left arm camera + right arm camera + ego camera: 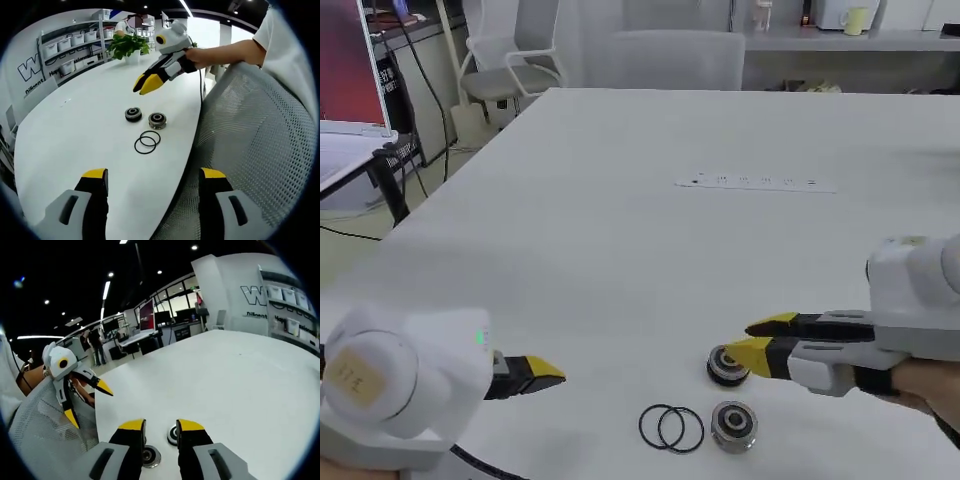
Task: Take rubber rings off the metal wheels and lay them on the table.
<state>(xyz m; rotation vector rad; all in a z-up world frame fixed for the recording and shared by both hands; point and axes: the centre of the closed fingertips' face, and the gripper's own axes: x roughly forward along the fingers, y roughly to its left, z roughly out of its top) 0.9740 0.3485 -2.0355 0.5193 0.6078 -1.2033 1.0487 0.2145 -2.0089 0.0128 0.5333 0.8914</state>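
Rubber rings (671, 427) loose, one wheel (720, 369) half hidden behind parted right claw (760, 338); left claw (150, 175) agape.

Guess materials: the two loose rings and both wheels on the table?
Loose rings: thin, matte black, likely rubber. Nearer wheel: grey, shiny rim, looks like bare metal. Farther wheel: metallic hub, dark outer band, probably rubber.

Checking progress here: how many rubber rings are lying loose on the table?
2. The left ring and the right ring overlap on the table, just left of the nearer metal wheel. The farther wheel may carry another.
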